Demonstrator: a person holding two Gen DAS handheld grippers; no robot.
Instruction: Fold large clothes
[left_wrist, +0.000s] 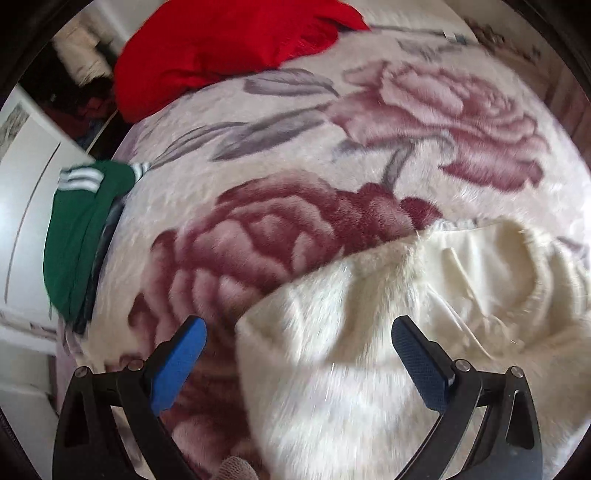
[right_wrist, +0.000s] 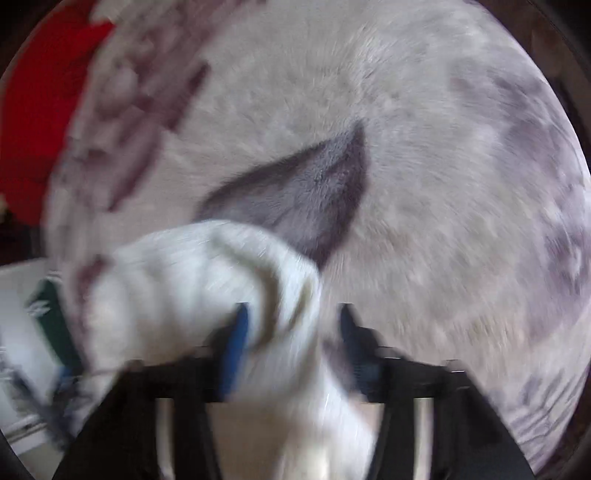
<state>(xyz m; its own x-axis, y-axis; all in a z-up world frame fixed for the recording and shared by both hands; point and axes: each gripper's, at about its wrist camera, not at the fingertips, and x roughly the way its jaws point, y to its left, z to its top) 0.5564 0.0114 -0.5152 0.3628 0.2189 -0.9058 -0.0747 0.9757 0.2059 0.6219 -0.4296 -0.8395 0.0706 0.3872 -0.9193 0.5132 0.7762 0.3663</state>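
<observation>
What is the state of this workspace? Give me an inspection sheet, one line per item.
Surface: blanket with a rose print, covering the whole work area.
Job's things: white garment, fluffy, rumpled at the near side.
Clutter: red garment bunched at the far edge; green garment with white stripes at the left edge.
Grippers: left gripper open, jaws on either side of the white garment's edge; right gripper has white fabric between its jaws, too blurred to tell the grip.
Cables: nothing seen.
Surroundings: white furniture left of the blanket; dark shelving beyond, blurred.
</observation>
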